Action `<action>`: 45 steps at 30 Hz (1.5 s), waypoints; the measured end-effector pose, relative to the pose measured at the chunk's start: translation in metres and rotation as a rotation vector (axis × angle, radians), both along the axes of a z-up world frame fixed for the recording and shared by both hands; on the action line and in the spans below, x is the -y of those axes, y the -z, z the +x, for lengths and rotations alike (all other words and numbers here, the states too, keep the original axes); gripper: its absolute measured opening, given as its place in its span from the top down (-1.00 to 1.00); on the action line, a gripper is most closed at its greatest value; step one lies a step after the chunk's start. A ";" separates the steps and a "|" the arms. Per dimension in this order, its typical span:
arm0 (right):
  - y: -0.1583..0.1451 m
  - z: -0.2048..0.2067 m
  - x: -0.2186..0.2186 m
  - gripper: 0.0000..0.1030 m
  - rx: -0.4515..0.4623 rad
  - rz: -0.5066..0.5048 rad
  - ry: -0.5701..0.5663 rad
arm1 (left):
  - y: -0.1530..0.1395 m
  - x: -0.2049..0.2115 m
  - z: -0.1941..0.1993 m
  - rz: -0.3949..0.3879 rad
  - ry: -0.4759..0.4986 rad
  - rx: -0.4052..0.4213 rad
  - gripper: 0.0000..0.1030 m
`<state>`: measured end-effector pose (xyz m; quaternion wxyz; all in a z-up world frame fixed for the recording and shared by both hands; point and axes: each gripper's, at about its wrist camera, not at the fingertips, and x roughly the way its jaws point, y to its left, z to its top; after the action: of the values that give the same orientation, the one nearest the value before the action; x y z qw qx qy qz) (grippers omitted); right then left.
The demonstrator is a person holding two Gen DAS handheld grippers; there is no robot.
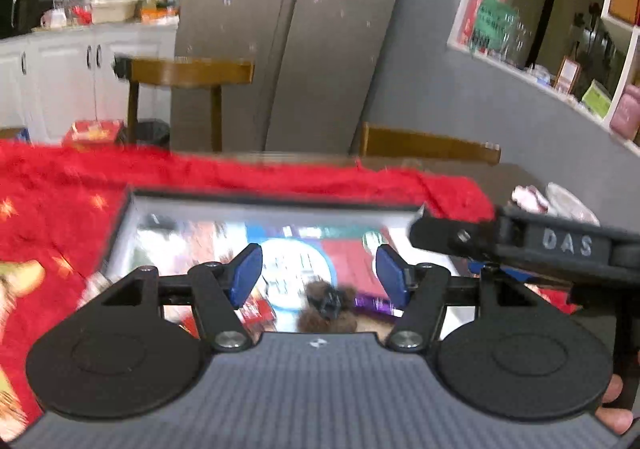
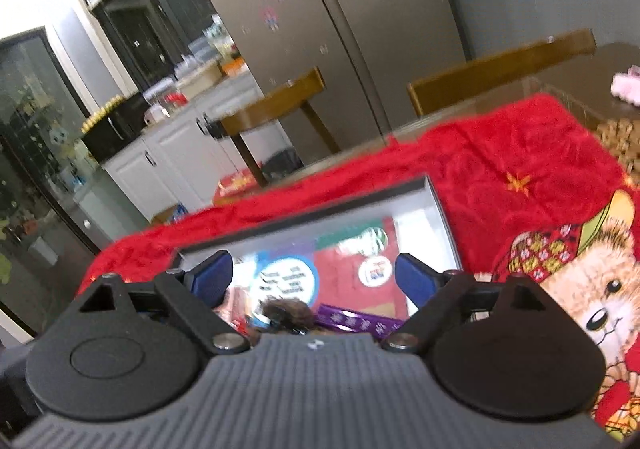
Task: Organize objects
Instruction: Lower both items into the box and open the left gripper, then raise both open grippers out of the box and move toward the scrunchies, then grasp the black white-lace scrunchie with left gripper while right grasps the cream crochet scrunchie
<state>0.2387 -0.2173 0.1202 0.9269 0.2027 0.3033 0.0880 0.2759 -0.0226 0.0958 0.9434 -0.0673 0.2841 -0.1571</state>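
A grey rectangular box [image 1: 132, 205] lies open on a red blanket [image 1: 48, 185]. Inside it are colourful packets, a brown furry hair clip [image 1: 328, 305] and a purple bar [image 1: 374, 304]. My left gripper [image 1: 318, 275] is open and empty, hovering over the box's near side. The right gripper's black body [image 1: 560, 245] crosses the left wrist view at the right. In the right wrist view the same box [image 2: 438, 205] holds the furry clip [image 2: 286, 315] and the purple bar [image 2: 356, 319]. My right gripper [image 2: 312, 279] is open and empty above them.
The red blanket [image 2: 500, 153] with a bear print [image 2: 592, 289] covers the table. Two wooden chairs [image 1: 188, 77] [image 1: 428, 143] stand behind it, with a steel fridge [image 1: 296, 29] beyond. A wall shelf [image 1: 560, 29] is at the right. Pink items [image 1: 532, 197] lie at the table's far right.
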 end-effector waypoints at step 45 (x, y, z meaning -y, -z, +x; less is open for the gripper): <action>0.034 -0.234 -0.097 -0.82 0.350 -0.366 0.046 | 0.027 -0.126 -0.222 0.143 -0.053 0.100 -0.37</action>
<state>0.0050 -0.1207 0.0861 0.9883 0.0202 0.1443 0.0441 0.0539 0.1030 0.0690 0.9627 0.0008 0.2452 -0.1146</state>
